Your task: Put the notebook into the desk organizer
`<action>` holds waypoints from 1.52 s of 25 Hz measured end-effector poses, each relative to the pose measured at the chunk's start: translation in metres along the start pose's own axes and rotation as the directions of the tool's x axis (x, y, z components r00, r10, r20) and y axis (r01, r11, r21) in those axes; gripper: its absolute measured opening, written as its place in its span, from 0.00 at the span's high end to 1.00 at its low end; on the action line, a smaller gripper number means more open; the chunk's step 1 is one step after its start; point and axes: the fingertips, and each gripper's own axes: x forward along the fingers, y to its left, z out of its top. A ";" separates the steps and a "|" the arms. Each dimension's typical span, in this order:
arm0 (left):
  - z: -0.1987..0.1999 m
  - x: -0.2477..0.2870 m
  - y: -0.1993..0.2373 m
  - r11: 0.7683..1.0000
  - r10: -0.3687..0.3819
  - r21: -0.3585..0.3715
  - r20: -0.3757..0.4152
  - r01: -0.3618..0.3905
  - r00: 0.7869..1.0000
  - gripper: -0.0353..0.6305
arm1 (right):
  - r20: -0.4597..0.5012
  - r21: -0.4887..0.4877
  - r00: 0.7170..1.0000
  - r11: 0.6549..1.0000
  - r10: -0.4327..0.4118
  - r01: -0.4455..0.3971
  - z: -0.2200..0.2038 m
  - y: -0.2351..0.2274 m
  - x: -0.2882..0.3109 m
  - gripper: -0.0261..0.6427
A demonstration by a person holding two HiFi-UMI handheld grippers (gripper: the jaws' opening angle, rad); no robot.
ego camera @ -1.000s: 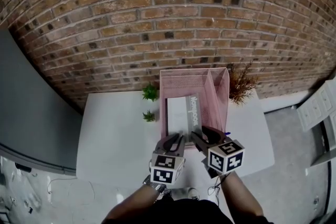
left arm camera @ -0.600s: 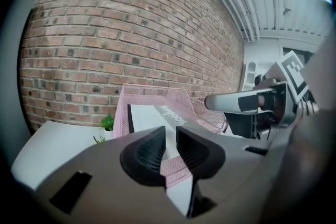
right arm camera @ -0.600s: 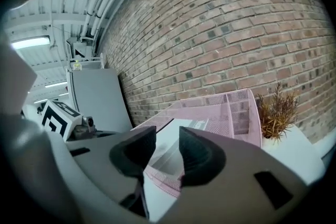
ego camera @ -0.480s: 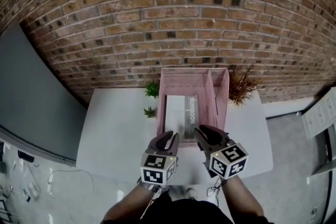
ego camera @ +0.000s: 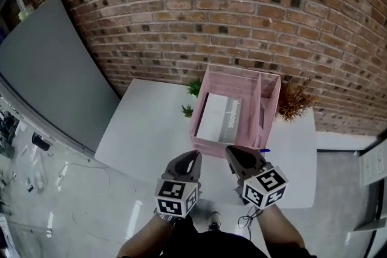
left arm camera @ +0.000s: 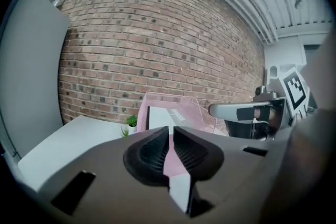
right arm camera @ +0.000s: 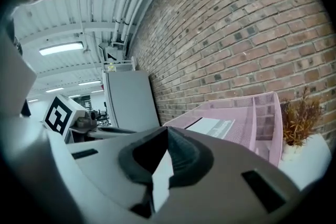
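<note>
The white and grey notebook (ego camera: 219, 118) lies flat in the wide left compartment of the pink mesh desk organizer (ego camera: 268, 99), which stands at the back of the white table (ego camera: 145, 130). Both grippers hang near the table's front edge, short of the organizer and touching nothing. My left gripper (ego camera: 188, 160) is shut and empty, and my right gripper (ego camera: 234, 157) is shut and empty beside it. In the left gripper view the closed left gripper (left arm camera: 171, 136) points at the organizer (left arm camera: 197, 113) and notebook (left arm camera: 156, 115). The right gripper view shows the closed right gripper (right arm camera: 167, 136) before the organizer (right arm camera: 262, 118) and notebook (right arm camera: 215, 126).
Two small green plants (ego camera: 195, 87) (ego camera: 188, 110) stand left of the organizer, and a dried brown plant (ego camera: 296, 96) to its right. A brick wall (ego camera: 242, 21) runs behind the table. A grey panel (ego camera: 54, 69) leans at the left. A small blue object (ego camera: 264, 151) lies by the organizer's front right corner.
Both grippers have drawn back from the organizer's front toward the table's near edge. The right gripper's jaws have closed. The notebook stays in the organizer.
</note>
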 end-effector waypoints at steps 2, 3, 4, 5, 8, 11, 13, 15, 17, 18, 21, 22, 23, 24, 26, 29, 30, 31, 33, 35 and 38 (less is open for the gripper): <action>-0.010 -0.017 0.004 0.999 0.047 -0.016 -0.009 -0.047 0.999 0.91 | -0.010 0.003 0.999 0.999 0.050 -0.050 -0.006 0.013 0.002 0.96; -0.015 -0.026 0.007 0.997 0.069 -0.022 -0.014 -0.069 0.998 0.92 | -0.015 0.006 0.997 0.997 0.075 -0.074 -0.010 0.021 0.004 0.96; -0.019 -0.035 0.011 0.996 0.090 -0.028 -0.019 -0.090 0.996 0.92 | -0.020 0.009 0.995 0.995 0.097 -0.097 -0.014 0.029 0.007 0.96; -0.023 -0.043 0.015 0.993 0.109 -0.033 -0.021 -0.110 0.994 0.93 | -0.025 0.011 0.993 0.993 0.119 -0.118 -0.017 0.038 0.009 0.96; -0.030 -0.067 0.026 0.986 0.156 -0.052 -0.020 -0.156 0.988 0.94 | -0.037 0.014 0.985 0.985 0.170 -0.170 -0.025 0.063 0.016 0.96; -0.035 -0.090 0.035 0.982 0.179 -0.066 -0.013 -0.179 0.984 0.94 | -0.038 0.015 0.980 0.980 0.197 -0.197 -0.028 0.086 0.021 0.96; -0.037 -0.103 0.040 0.981 0.178 -0.074 -0.006 -0.178 0.984 0.94 | -0.039 0.013 0.979 0.980 0.198 -0.197 -0.030 0.098 0.022 0.96; -0.039 -0.115 0.043 0.983 0.165 -0.079 0.003 -0.164 0.986 0.94 | -0.040 0.011 0.981 0.982 0.189 -0.189 -0.033 0.109 0.020 0.96; -0.040 -0.126 0.044 0.987 0.141 -0.082 0.013 -0.140 0.990 0.94 | -0.039 0.012 0.984 0.985 0.173 -0.173 -0.036 0.121 0.018 0.96; -0.040 -0.132 0.044 0.989 0.125 -0.084 0.019 -0.123 0.992 0.94 | -0.037 0.014 0.986 0.987 0.163 -0.162 -0.037 0.127 0.016 0.96; -0.041 -0.152 0.043 0.995 0.067 -0.077 0.031 -0.064 0.997 0.94 | -0.028 0.014 0.992 0.993 0.121 -0.121 -0.040 0.150 0.008 0.96; -0.042 -0.159 0.042 0.996 0.047 -0.071 0.034 -0.045 0.998 0.94 | -0.024 0.010 0.994 0.994 0.105 -0.105 -0.041 0.158 0.004 0.96; -0.043 -0.166 0.042 0.998 0.029 -0.065 0.037 -0.026 0.999 0.94 | -0.019 0.008 0.996 0.996 0.087 -0.087 -0.042 0.166 0.000 0.96; -0.043 -0.172 0.041 0.998 0.010 -0.059 0.040 -0.008 0.999 0.94 | -0.013 0.007 0.998 0.998 0.068 -0.068 -0.043 0.172 -0.005 0.96; -0.045 -0.186 0.037 0.998 -0.031 -0.046 0.046 0.033 0.998 0.94 | 0.000 0.010 1.000 1.000 0.021 -0.021 -0.047 0.184 -0.018 0.96; -0.050 -0.207 0.029 0.995 -0.098 -0.018 0.048 0.099 0.994 0.94 | 0.014 0.017 0.998 0.998 -0.057 0.056 -0.053 0.201 -0.039 0.96; -0.052 -0.214 0.026 0.993 -0.120 -0.011 0.048 0.120 0.992 0.94 | 0.017 0.019 0.997 0.997 -0.081 0.081 -0.056 0.206 -0.046 0.96; -0.055 -0.220 0.023 0.990 -0.143 -0.004 0.047 0.143 0.989 0.94 | 0.020 0.021 0.994 0.994 -0.107 0.106 -0.059 0.212 -0.054 0.96; -0.062 -0.230 0.013 0.982 -0.190 0.007 0.043 0.190 0.981 0.94 | 0.026 0.025 0.987 0.987 -0.157 0.156 -0.066 0.222 -0.072 0.96; -0.068 -0.239 0.002 0.972 -0.233 0.015 0.038 0.233 0.972 0.94 | 0.030 0.027 0.979 0.979 -0.201 0.200 -0.072 0.231 -0.091 0.96; -0.077 -0.251 -0.021 0.957 -0.290 0.025 0.026 0.289 0.957 0.94 | 0.033 0.026 0.965 0.966 -0.260 0.259 -0.078 0.239 -0.121 0.96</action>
